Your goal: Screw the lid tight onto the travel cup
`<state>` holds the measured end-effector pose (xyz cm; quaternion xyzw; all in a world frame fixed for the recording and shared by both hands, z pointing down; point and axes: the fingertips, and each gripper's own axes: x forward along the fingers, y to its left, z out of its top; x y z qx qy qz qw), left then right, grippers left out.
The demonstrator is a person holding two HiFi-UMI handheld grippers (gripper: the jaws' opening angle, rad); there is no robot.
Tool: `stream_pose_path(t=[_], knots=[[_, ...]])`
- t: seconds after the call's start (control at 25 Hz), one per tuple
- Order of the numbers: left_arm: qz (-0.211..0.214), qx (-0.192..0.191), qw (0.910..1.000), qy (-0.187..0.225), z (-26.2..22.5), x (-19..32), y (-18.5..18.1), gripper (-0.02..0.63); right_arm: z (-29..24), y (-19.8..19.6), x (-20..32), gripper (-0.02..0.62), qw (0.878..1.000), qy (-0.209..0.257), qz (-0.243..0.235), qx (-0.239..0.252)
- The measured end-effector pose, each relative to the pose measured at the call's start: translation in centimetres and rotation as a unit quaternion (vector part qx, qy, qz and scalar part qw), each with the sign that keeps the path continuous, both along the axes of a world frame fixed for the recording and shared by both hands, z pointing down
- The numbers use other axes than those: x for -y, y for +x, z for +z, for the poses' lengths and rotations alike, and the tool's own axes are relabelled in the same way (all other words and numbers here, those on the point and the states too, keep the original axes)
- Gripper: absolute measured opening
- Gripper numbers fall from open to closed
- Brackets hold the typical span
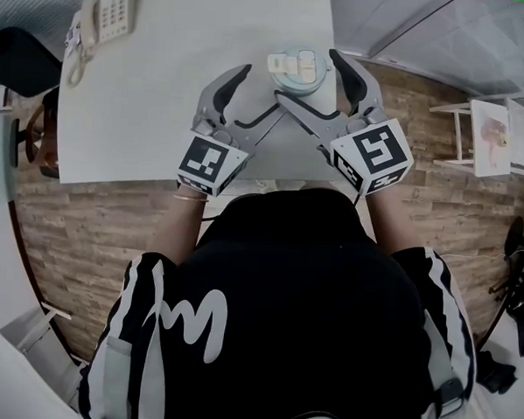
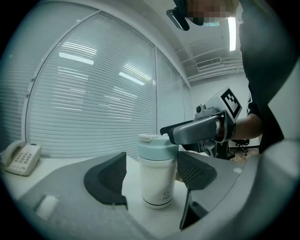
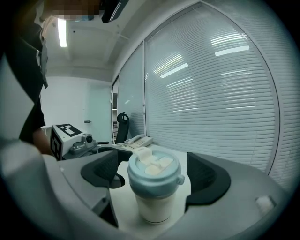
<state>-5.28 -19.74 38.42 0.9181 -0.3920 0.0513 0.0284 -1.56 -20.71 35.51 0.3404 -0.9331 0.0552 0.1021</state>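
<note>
Smooth white cylindrical travel cup [image 2: 157, 185], rounded pale-blue lid [image 3: 153, 177]

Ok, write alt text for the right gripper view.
A white travel cup with its pale blue lid on stands upright on a table between the open jaws of the right gripper, touching neither. Window blinds and a desk phone are behind.

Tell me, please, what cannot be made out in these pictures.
- Whether the lid is tight: its thread is hidden under its own rim, every view.
- Body of the cup, head view: covered by the lid from above.
- The print on the cup, left gripper view: too small to read.
- The telephone, head view: partly cut by the top edge.
</note>
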Motion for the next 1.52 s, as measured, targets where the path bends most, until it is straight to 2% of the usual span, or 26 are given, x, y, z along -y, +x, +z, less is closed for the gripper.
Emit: stream_pose_path(t=[0.52,0.76,1.16,1.52], knots=[[0.009,-0.008,0.9998,0.017,-2.4,-0.7,-2.2,0.342,-2.7,1.8,-1.0,0.445,0.999,0.025,0.04,0.025],[0.014,-0.011,0.9996,0.022,-3.5,-1.2,-2.4,0.342,-2.7,1.7,-2.2,0.445,0.999,0.033,0.033,0.019],[0.017,-0.013,0.9992,0.033,-4.5,-2.3,-2.0,0.341,-3.1,2.2,-3.5,0.443,0.998,0.038,0.032,0.034],[-0.011,-0.011,0.9991,0.04,-5.5,-4.4,-0.4,0.341,-4.6,3.1,-5.2,0.44,0.997,0.043,0.009,0.057]])
